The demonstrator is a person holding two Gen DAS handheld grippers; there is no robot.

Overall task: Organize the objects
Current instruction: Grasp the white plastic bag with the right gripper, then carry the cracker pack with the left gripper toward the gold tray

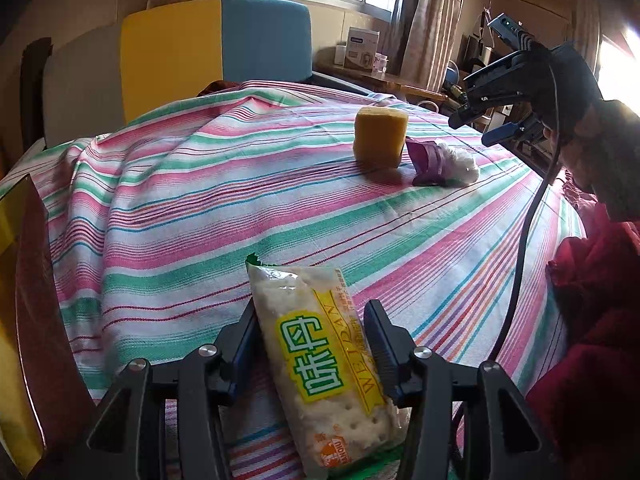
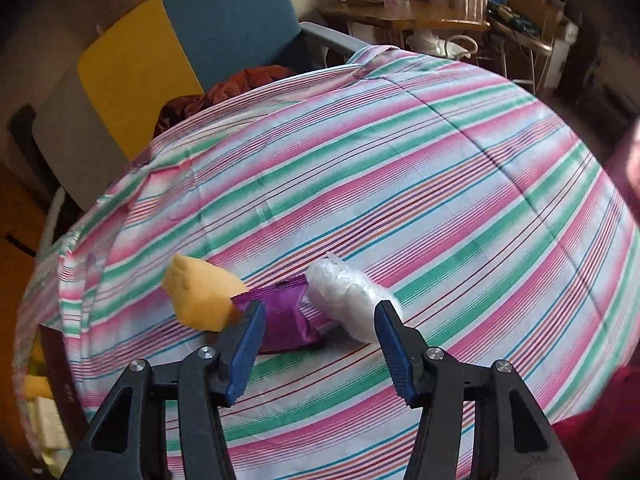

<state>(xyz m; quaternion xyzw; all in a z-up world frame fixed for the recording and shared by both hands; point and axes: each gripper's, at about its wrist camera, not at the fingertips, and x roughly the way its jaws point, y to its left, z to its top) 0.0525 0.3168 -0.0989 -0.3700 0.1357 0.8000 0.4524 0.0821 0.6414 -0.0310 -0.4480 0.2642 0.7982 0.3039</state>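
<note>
My left gripper (image 1: 312, 312) is shut on a packet of crackers (image 1: 320, 352) with green and yellow print, held low over the striped cloth (image 1: 200, 200). Farther back on the cloth a yellow sponge block (image 1: 380, 138) stands beside a purple packet (image 1: 430, 162) and a clear white plastic bag (image 1: 462, 164). My right gripper (image 1: 474, 130) hovers just right of that group, open and empty. In the right wrist view the same gripper (image 2: 320, 308) looks down on the sponge (image 2: 202, 300), purple packet (image 2: 286, 316) and plastic bag (image 2: 348, 296), all beyond its fingertips.
A yellow and blue chair (image 1: 216, 52) stands behind the covered table. A wooden side table (image 1: 400, 84) with boxes is at the back right. Dark red fabric (image 1: 592, 320) and a black cable (image 1: 524, 240) are on the right. A brown box edge (image 1: 32, 280) is at the left.
</note>
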